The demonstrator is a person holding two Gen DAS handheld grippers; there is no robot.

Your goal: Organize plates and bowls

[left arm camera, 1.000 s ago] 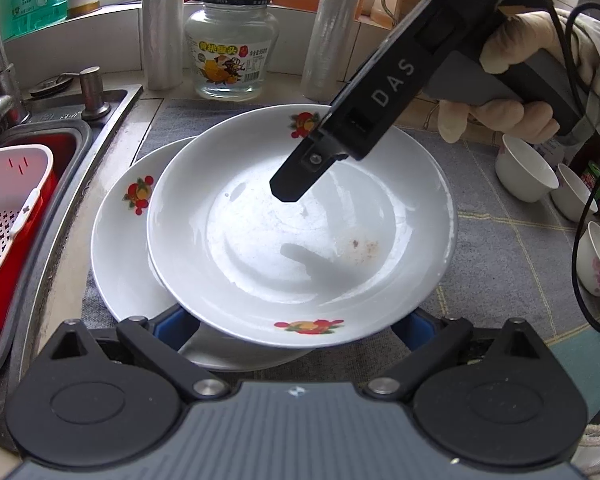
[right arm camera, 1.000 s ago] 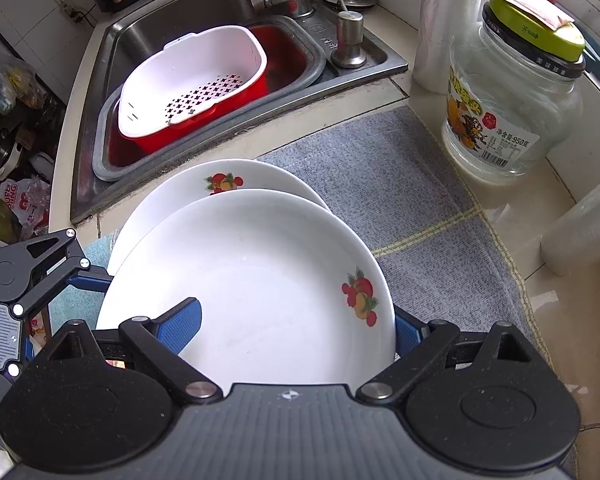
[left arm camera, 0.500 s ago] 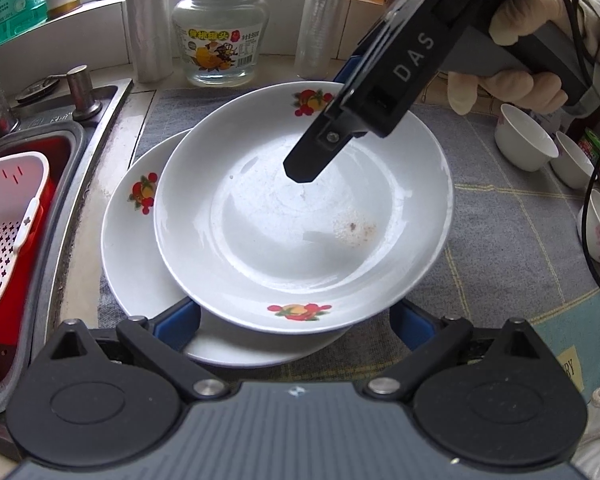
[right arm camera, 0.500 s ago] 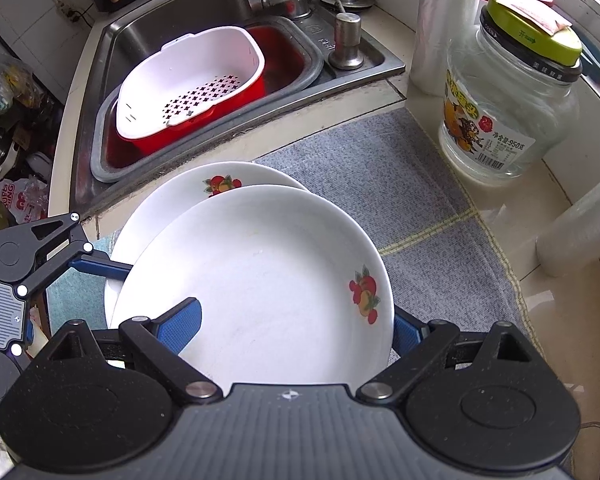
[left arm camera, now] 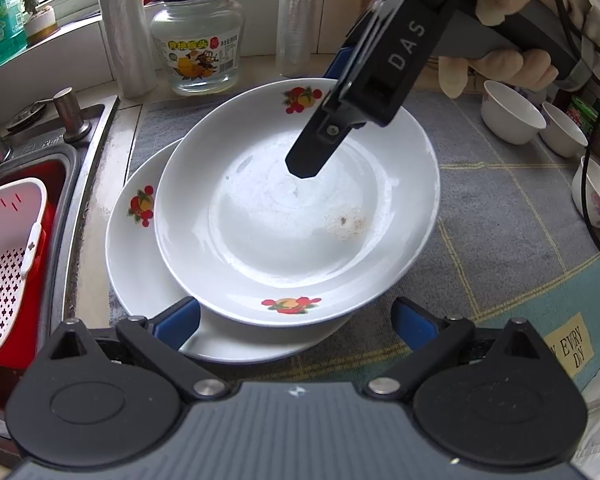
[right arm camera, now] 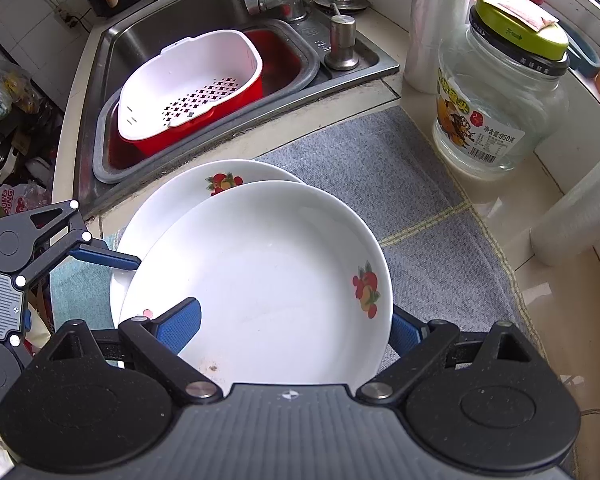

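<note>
Two white plates with fruit prints lie on a grey mat [left arm camera: 496,216]; the upper plate [left arm camera: 296,216] [right arm camera: 268,280] rests off-centre on the lower plate [left arm camera: 140,272] [right arm camera: 180,196]. My right gripper [right arm camera: 292,328] is open and straddles the upper plate's rim, one finger [left arm camera: 308,160] over its inside and the other beyond the edge. My left gripper [left arm camera: 296,316] is open at the plates' near edge, its left pad [left arm camera: 176,320] by the lower plate's rim. Small white bowls [left arm camera: 508,114] stand at the right, one with pink flowers [left arm camera: 596,200].
A steel sink [right arm camera: 172,20] holds a red basin with a white colander [right arm camera: 192,80]. A glass jar [right arm camera: 496,92] and rolls of plastic film [right arm camera: 436,24] stand along the back wall. A gloved hand [left arm camera: 500,64] holds the right gripper.
My left gripper has rolled, so its view of the plates has tilted and pulled back a little. The right gripper and both plates have stayed where they were.
</note>
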